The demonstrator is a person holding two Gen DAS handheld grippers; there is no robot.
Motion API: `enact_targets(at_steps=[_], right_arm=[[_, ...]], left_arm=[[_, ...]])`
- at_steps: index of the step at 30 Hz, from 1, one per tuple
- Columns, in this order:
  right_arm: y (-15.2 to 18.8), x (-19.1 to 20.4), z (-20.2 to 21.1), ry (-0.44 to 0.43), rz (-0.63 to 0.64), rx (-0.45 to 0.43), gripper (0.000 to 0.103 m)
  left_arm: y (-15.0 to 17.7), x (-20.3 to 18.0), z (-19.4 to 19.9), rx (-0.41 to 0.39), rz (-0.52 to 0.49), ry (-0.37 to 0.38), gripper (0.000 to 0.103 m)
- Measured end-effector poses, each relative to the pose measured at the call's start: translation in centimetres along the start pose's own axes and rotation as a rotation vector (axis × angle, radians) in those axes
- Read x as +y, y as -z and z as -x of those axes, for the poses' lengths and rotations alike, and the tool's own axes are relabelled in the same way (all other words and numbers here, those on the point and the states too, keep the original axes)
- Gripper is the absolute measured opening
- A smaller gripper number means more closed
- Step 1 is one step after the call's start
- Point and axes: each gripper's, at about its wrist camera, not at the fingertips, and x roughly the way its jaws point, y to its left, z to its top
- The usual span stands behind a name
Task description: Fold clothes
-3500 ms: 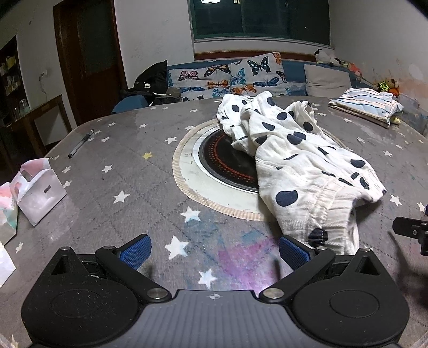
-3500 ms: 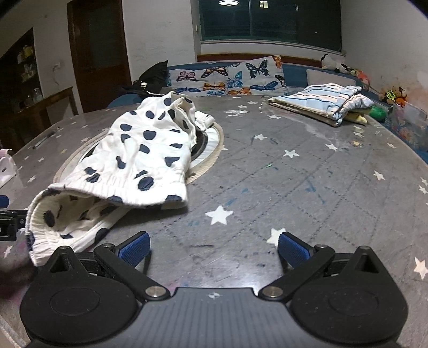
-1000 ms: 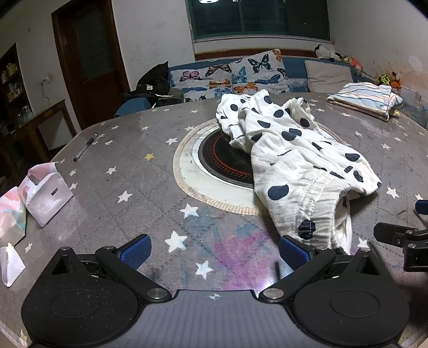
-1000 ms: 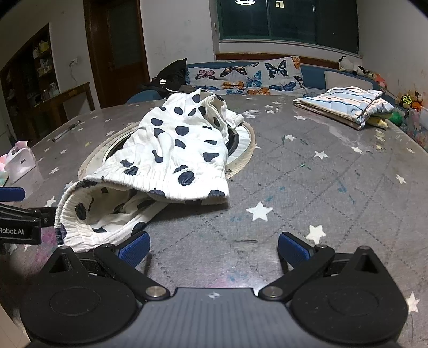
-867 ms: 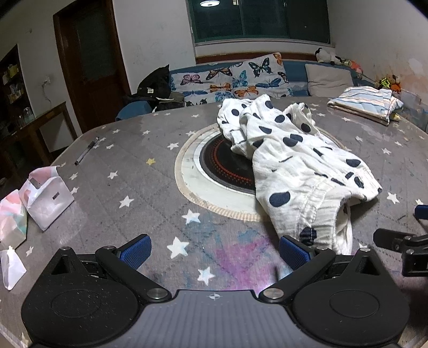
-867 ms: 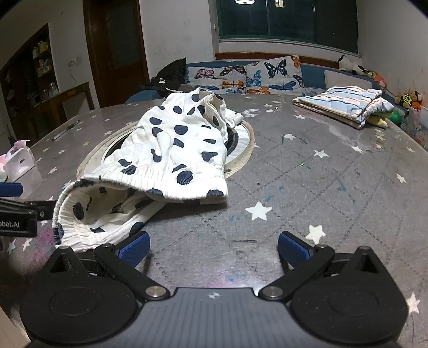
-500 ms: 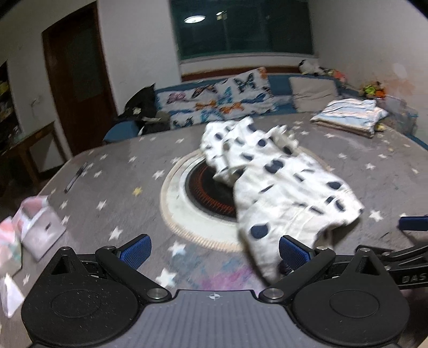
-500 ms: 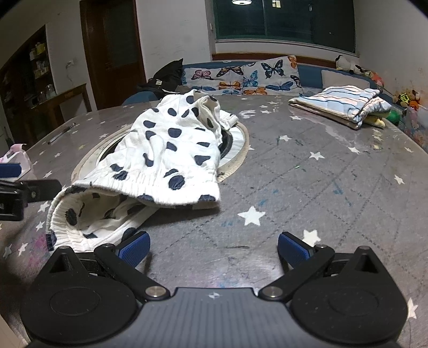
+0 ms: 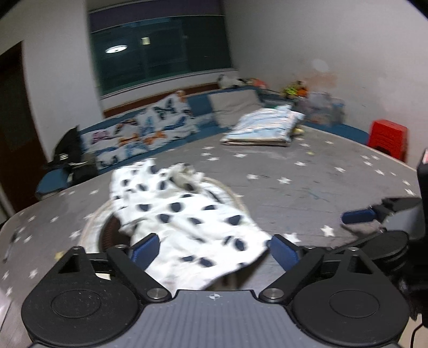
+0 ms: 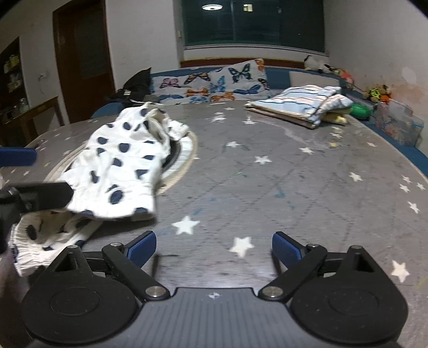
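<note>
A white garment with dark blue spots [image 9: 184, 214] lies crumpled on the grey, star-patterned surface [image 10: 294, 187], partly over a round inset plate [image 10: 184, 150] in the middle. Its near hem lies between the blue pads of the left hand-held gripper [image 9: 214, 250], whose jaws have just been closing in but are still spread, with the pads [image 9: 145, 249] not pressing the cloth. In the right wrist view the same garment [image 10: 123, 166] sits to the left, its elastic waistband [image 10: 34, 241] hanging loose near the surface's edge. The right hand-held gripper [image 10: 214, 247] is released too; its jaws have just been narrowing a little, and only bare surface shows between them, beside the garment and not touching it. Each gripper appears at the edge of the other's view. Farther back on the surface rests a folded, striped pale blue cloth [image 10: 302, 104]. Behind the surface runs a blue sofa with butterfly cushions [image 10: 214, 83], under a dark window [image 10: 251, 21]. A red stool [image 9: 388, 139] stands at the right.
</note>
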Motion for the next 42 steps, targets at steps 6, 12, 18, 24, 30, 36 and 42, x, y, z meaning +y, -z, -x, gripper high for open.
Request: enact_targets(at_steps=[6,12,18,24,30,36,42], right_arm=[[0.0,-2.3,0.4,0.039,-0.046,-0.013,0.094],[0.1,-3.4,0.5,0.045,-0.071,-0.017,0.091],[0.2,-3.8,0.7,0.043,-0.083,-0.016,0.090],[-0.1,-3.2,1.0,0.027,-0.076,-0.023,0.086],[-0.9,-1.2,0.7,-0.055,-0.038,-0.023,0.082],[-2.1,2.1,0.0,-0.171,0.046,-0.016,0.075],[-2.4,5.9,-1.2,-0.316,0.102,0.037,0.062]], left_arm=[[0.0,-2.7,-2.3,0.033,-0.104,0.069,0.075],[0.2,-3.9,-5.7,0.078,-0.159,0.087,0.060],[0.4,-3.1,-7.6,0.093,-0.129,0.092,0.029],[-0.2,0.2,-5.6,0.037,0.040,0.077,0.011],[-0.1,5.7,-1.3,-0.060,0.247,-0.003,0.006],[2.1,11.0,2.8,-0.096,0.375,-0.134,0.002],[5.2,14.1,5.0,-0.078,0.450,-0.244,0.002]])
